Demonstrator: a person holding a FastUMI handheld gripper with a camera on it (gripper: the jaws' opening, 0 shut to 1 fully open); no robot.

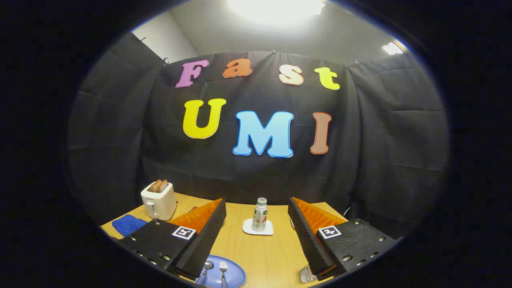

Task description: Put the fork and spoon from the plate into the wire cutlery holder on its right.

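- Below our left finger, on the wooden table, we see the blue plate with both the spoon and the fork lying on it, side by side.
- We judge nothing is moved yet; both pieces remain to be carried.
- Our gripper hangs above the table, fingers spread wide, gripping nothing.
- Under our right finger, a bit of wire, likely the cutlery holder, peeks out right of the plate.

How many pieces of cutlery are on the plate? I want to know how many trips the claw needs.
2. A spoon and a fork lie side by side on the blue plate, near the open claw's left finger. That finger covers part of the plate, so more may be hidden.
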